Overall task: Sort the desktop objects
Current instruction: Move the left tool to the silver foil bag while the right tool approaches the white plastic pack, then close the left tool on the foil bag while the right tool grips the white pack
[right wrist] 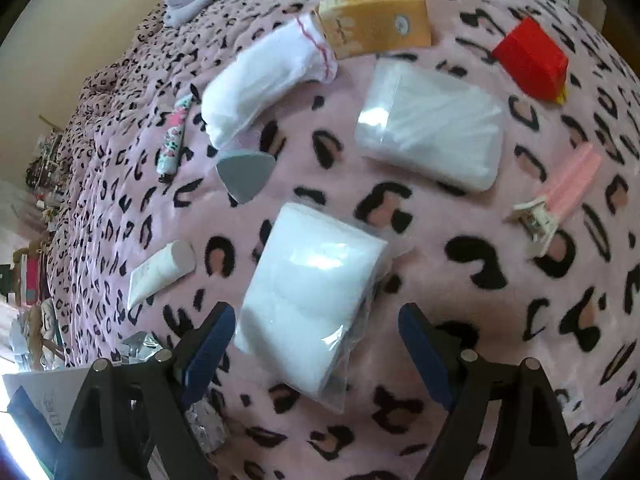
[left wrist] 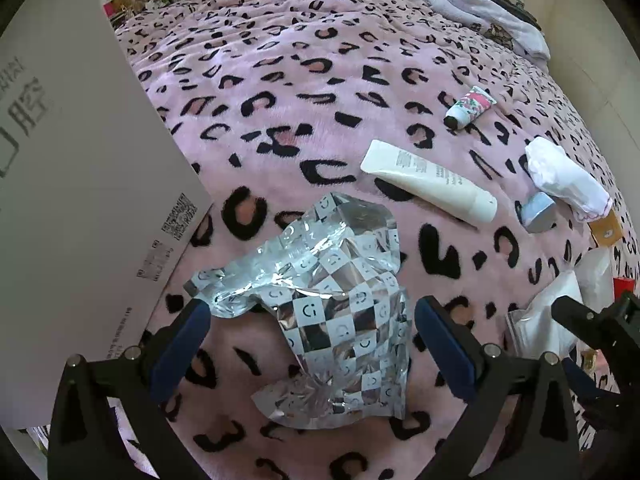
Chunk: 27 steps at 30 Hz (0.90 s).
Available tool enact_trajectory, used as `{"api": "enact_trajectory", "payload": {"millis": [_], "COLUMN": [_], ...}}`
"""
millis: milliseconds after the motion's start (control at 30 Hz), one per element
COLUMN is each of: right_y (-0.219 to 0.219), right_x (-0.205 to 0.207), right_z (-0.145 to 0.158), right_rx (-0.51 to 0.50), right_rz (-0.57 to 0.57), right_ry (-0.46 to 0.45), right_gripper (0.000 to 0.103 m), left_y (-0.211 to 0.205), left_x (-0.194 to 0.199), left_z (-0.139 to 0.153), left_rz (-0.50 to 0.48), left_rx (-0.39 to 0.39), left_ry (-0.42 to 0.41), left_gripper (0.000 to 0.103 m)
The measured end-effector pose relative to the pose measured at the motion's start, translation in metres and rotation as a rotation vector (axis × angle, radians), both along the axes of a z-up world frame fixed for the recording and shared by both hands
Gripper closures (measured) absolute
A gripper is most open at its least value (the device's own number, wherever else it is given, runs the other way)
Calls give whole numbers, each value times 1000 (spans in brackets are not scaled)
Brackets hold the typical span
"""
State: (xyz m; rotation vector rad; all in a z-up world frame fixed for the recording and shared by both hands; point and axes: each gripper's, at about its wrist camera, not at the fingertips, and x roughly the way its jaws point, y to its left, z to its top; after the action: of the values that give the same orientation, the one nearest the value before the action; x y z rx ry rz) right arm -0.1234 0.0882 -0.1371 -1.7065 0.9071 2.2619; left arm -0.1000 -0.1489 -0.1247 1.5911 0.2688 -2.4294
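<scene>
The left gripper (left wrist: 312, 312) is spread wide and grasps nothing; a crumpled foil bag (left wrist: 324, 296) with a checkered print lies on the pink leopard blanket (left wrist: 280, 92) between its blue-padded fingers (left wrist: 184, 344), the left pad just at the bag's edge; a white box (left wrist: 80, 184) stands just left of the bag; beyond lie a white tube (left wrist: 432, 182), a floral tube (left wrist: 470, 106), a grey wedge (left wrist: 538, 210) and a white sock (left wrist: 566, 178); the right gripper (right wrist: 316, 340) is likewise released, its jaws wide apart on either side of the near end of a clear pouch (right wrist: 312, 296) of white pads, without visibly touching it; a second pouch (right wrist: 432, 136) lies farther off, near a tan box (right wrist: 376, 24), a red box (right wrist: 532, 62) and a pink clip (right wrist: 560, 200); the sock sits just beside the tan box, the wedge just below the sock.
</scene>
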Motion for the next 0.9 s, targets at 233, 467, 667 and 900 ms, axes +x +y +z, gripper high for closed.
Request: {"api": "enact_trajectory", "payload": {"millis": [233, 467, 667, 900], "right_y": [-6, -4, 3, 11], "right_x": [-13, -15, -11, 0], "right_z": [-16, -25, -31, -30], "right_rx": [-5, 20, -16, -18], "right_rz": [-16, -11, -21, -4], "right_ry": [-7, 5, 34, 79], "right_gripper": [17, 17, 17, 51], "left_y": [0, 2, 3, -1], "left_x": [-4, -6, -7, 0], "left_z": [-10, -13, -16, -24], "left_rz": [-1, -3, 7, 38], "left_rx": [-11, -24, -33, 38], "left_ry": [-15, -17, -21, -7], "left_gripper": [0, 0, 0, 2]}}
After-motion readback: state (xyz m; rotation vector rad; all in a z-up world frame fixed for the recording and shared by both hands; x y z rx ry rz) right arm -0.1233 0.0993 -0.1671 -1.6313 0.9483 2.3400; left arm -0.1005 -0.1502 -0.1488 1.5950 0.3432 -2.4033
